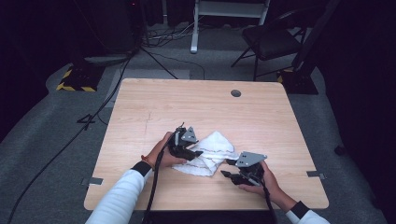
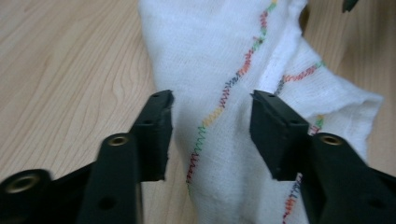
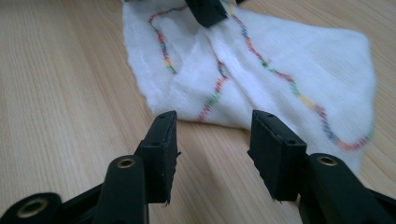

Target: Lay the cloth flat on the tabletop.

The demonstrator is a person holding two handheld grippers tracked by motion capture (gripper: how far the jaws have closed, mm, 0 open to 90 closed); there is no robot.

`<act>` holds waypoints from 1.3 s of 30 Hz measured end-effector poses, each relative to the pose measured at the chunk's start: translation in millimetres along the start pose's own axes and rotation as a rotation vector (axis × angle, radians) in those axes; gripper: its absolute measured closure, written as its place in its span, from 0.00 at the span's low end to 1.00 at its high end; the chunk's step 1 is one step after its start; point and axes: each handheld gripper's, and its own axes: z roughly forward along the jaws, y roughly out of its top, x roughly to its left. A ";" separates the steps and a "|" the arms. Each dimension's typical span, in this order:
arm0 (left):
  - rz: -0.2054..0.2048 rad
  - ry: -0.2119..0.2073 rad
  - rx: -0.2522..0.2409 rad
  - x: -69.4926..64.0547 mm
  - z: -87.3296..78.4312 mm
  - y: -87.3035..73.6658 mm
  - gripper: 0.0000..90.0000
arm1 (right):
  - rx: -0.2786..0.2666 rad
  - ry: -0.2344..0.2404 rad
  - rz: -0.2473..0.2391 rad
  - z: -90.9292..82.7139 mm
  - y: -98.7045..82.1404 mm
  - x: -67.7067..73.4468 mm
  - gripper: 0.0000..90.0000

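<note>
White cloth (image 1: pixel 212 153), bunched and folded, is lying on the near half of the wooden table (image 1: pixel 163 107), between our two hands. We are seeing wavy lines of many-coloured stitching running across it in both gripper views.

We are holding the left gripper (image 1: pixel 196 153) at the cloth's left edge. In the left gripper view its jaws are standing wide apart, one to each side of a raised fold of the cloth (image 2: pixel 224 70), with the stitched line passing between them. They are not closing on the fabric; we cannot tell whether the pads are brushing it.

We are holding the right gripper (image 1: pixel 227 168) just beside the cloth's near right corner. In the right gripper view its jaws are also standing wide, over bare wood, with the cloth's edge (image 3: pixel 224 93) just beyond their tips and nothing between them. A black jaw tip of the other gripper (image 3: pixel 207 11) is resting on the cloth at the top of that view.
</note>
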 end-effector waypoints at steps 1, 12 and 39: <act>0.000 0.000 0.000 0.0 0.0 0.0 0.60 | 0.000 0.000 0.000 0.0 0.0 0.0 0.58; 0.029 0.033 0.011 6.5 -4.5 -5.8 0.91 | 0.010 0.003 -0.043 35.1 19.0 16.8 0.65; -0.058 0.122 -0.005 14.7 -18.4 -16.3 0.56 | 0.071 -0.063 -0.018 4.4 -9.3 -12.2 0.91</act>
